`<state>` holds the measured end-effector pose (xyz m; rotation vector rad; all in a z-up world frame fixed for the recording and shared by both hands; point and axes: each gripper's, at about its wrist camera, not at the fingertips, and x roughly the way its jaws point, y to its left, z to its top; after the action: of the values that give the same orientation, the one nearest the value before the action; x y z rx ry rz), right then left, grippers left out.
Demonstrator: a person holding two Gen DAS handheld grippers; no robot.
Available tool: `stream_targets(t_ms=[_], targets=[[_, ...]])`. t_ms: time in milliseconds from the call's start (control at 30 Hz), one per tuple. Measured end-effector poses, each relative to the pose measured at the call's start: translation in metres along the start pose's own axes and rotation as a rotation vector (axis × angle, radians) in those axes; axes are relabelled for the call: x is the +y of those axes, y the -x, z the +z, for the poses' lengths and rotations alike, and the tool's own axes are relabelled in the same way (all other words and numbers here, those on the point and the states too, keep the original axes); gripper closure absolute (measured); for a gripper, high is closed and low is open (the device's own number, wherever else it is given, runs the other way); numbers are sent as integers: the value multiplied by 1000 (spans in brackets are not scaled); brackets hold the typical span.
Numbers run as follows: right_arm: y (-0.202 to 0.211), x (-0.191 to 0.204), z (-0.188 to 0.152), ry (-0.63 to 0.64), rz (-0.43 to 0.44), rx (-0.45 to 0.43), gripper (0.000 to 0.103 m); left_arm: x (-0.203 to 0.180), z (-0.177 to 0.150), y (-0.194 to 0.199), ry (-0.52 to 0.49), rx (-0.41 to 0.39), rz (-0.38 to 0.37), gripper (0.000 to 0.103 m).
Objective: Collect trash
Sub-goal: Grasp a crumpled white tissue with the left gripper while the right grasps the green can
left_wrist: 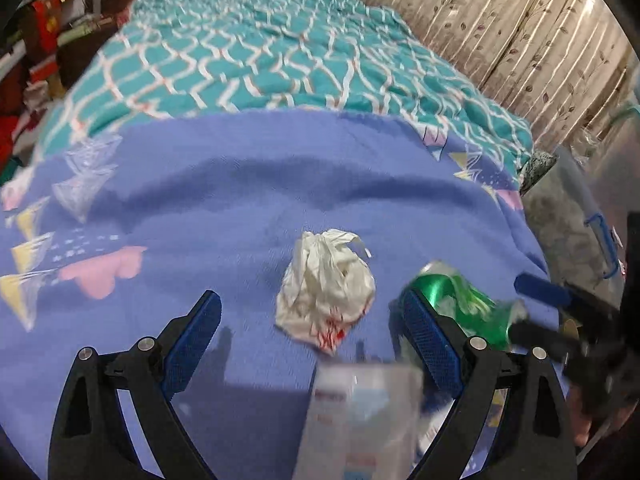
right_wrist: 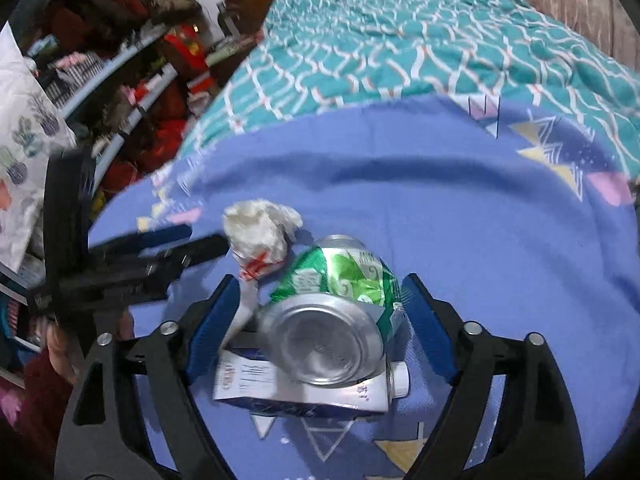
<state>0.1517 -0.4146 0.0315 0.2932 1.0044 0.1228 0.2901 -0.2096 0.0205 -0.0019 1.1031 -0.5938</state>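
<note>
A crumpled white wrapper lies on the purple bed sheet. Right of it a crushed green can rests on a flattened white-and-blue carton. My right gripper stands open around the can, with a gap at the left pad. My left gripper is open too. The wrapper sits just beyond its fingertips and the blurred carton lies low between its jaws, untouched by the pads.
A teal patterned quilt covers the far half of the bed. A leaf-print curtain hangs at the right, cluttered shelves stand at the left. A clear bin with a blue handle sits beside the bed. A hand holds the left gripper.
</note>
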Motion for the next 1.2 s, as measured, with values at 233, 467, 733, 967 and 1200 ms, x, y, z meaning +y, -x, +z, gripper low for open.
stream_targets(t_ms=[233,467,733,967,1200], targets=[[-11,-13,-11,-79,77,22,13,-4,-13,-36,15,64,-28,56],[54,3,-61,33,49,-127,14,-58,-37,22,-108,21,-117,61],[182,-29,-214,40,-106,-446,14,-129,-116,113,-235,-76,-298,61],[198,-56,-326,-49,-264,-417,14,-186,-219,89,-290,85,-371,60],[212,-74,-372,-136,-86,-401,7,-215,-266,66,-299,205,-361,60]])
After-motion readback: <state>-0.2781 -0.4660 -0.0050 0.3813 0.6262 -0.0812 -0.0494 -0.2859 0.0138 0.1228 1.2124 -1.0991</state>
